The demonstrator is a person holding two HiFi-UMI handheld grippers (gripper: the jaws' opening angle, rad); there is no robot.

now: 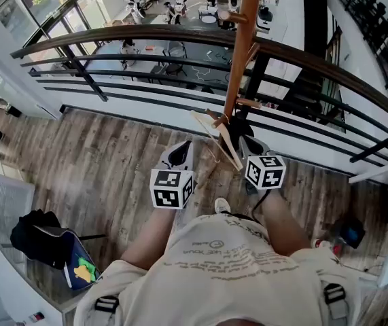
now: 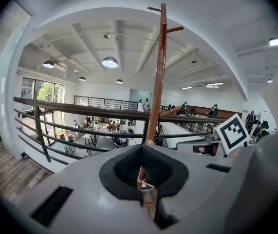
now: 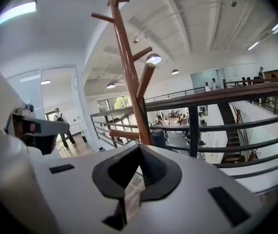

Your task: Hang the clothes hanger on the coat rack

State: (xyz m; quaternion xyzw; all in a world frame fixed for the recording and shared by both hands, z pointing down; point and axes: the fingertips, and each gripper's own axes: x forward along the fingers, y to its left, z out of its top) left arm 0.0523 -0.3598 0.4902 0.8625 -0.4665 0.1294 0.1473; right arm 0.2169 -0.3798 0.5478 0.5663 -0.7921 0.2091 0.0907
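one pale wooden hanger, one brown coat rack just ahead; left tongs and right tongs both clamp the hanger.

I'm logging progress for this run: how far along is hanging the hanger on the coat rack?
Mostly done, it seems: the wooden clothes hanger appears hooked low on the coat rack, though its hook is too small to confirm. In hand: nothing; the left claw and right claw are both closed with nothing between them. Left: draw both away and check it hangs free.
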